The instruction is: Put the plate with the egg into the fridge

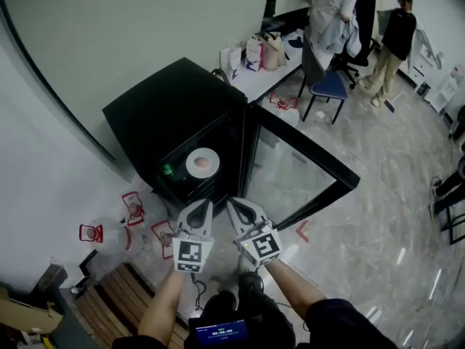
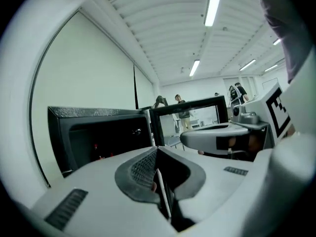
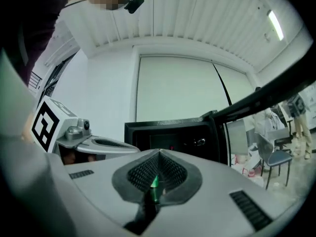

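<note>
Round white plate (image 1: pixel 193 168) with egg (image 1: pixel 205 163) sits inside the boxy black fridge (image 1: pixel 171 107) on glossy marbled floor (image 1: pixel 378 195); left tool (image 1: pixel 197 206) and right tool (image 1: pixel 236 203) are both pressed together.

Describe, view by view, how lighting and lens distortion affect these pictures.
Head view: wide lens bows the wall edge; the fridge interior is dark, the plate bright. Left gripper view: fisheye, black corners, glaring ceiling light. Right gripper view: same bending and black corners.

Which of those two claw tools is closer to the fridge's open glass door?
The right gripper: the glass door stands open on its side, while the left gripper is in front of the fridge opening where the plate sits.
</note>
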Action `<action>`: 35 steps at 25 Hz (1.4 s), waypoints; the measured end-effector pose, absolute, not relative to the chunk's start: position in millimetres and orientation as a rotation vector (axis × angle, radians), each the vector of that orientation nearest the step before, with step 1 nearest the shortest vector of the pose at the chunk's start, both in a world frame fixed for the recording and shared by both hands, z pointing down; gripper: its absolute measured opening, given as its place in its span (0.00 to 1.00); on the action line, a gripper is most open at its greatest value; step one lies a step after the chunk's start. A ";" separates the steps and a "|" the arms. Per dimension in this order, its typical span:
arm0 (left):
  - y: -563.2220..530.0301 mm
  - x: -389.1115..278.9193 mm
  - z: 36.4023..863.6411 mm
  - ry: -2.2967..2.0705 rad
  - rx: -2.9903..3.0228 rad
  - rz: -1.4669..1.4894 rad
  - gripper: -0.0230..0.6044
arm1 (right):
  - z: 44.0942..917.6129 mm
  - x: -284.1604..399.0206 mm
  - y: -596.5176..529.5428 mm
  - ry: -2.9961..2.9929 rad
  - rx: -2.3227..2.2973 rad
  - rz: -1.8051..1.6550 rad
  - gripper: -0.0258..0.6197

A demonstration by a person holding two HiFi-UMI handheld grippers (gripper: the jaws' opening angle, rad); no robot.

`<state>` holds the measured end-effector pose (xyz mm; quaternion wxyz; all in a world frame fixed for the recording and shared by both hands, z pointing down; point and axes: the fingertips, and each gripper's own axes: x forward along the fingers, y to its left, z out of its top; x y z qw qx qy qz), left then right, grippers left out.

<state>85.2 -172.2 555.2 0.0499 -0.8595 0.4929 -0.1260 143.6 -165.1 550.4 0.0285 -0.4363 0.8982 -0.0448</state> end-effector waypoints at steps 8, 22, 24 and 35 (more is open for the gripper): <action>-106.7 74.1 505.0 1.576 -2.628 -0.207 0.05 | 502.9 119.8 -98.9 2.770 -1.294 0.048 0.05; -75.0 86.0 483.4 1.597 -2.613 -0.178 0.05 | 469.3 134.0 -75.9 2.729 -1.298 0.082 0.05; -73.0 86.6 484.2 1.597 -2.614 -0.186 0.05 | 469.7 132.5 -72.4 2.745 -1.296 0.064 0.05; -69.5 89.2 489.7 1.591 -2.615 -0.219 0.05 | 475.4 131.3 -66.1 2.768 -1.282 0.052 0.05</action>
